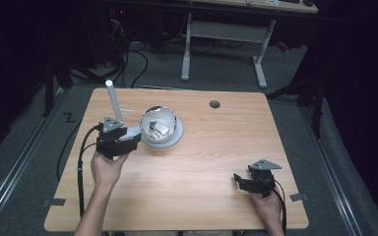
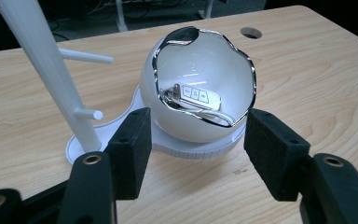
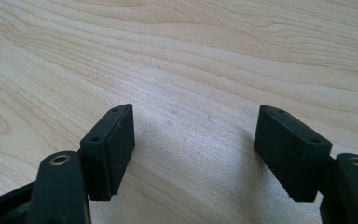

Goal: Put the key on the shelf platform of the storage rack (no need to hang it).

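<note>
Two black jaws of the left gripper [image 2: 193, 144] rise closest to the camera, spread wide and empty, one on each side of a white bowl [image 2: 198, 93]. The bowl sits just ahead of them on a white stand base [image 2: 121, 128], touching neither pad. Inside it, beyond the chrome rim, lies a white key fob [image 2: 193, 95]. A white post [image 2: 51, 74] with pegs stands beside the left jaw. The likely step is reaching for the fob: the gripper should rise over the rim, tilt down, narrow, and keep away from the post. The right gripper [image 3: 196, 149] rests open over bare table [image 3: 191, 56].
</note>
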{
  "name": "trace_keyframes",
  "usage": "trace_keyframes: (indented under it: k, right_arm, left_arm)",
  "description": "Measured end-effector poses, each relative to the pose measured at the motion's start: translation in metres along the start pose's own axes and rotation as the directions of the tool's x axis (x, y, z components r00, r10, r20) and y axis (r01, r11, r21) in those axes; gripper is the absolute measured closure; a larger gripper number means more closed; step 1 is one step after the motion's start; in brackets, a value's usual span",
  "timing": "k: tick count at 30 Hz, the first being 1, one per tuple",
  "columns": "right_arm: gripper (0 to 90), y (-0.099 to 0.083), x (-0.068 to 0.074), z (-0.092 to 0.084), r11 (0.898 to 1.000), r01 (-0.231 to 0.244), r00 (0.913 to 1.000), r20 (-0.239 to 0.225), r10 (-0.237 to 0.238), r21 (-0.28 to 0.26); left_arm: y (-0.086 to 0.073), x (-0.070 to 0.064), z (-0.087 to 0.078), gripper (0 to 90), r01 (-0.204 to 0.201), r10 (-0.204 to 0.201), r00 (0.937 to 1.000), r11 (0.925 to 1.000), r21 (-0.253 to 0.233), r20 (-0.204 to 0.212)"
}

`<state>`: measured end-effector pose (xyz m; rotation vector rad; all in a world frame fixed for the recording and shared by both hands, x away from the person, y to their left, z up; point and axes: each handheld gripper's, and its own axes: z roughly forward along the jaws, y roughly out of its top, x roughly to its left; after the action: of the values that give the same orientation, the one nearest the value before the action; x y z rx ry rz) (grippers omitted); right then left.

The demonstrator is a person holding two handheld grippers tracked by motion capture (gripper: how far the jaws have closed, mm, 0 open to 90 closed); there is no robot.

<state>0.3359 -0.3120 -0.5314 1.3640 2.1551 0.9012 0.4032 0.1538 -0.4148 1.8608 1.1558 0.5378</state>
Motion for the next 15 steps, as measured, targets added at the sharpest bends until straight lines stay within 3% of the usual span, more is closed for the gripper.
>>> trace_keyframes:
  k: [7,15]
  right_arm:
    - [29.3,0.0,0.0,0.0,1.0,0.0,1.0,0.0,0.0,0.0]
    - [29.3,0.0,0.0,0.0,1.0,0.0,1.0,0.0,0.0,0.0]
  left_arm:
    - [-0.009,0.001,-0.01,41.7,0.033,-0.033,0.9994,0.9991,-0.024,0.005]
    - [-0.023,0.001,-0.016,41.6,0.055,-0.055,0.9984,0.9983,-0.02,0.016]
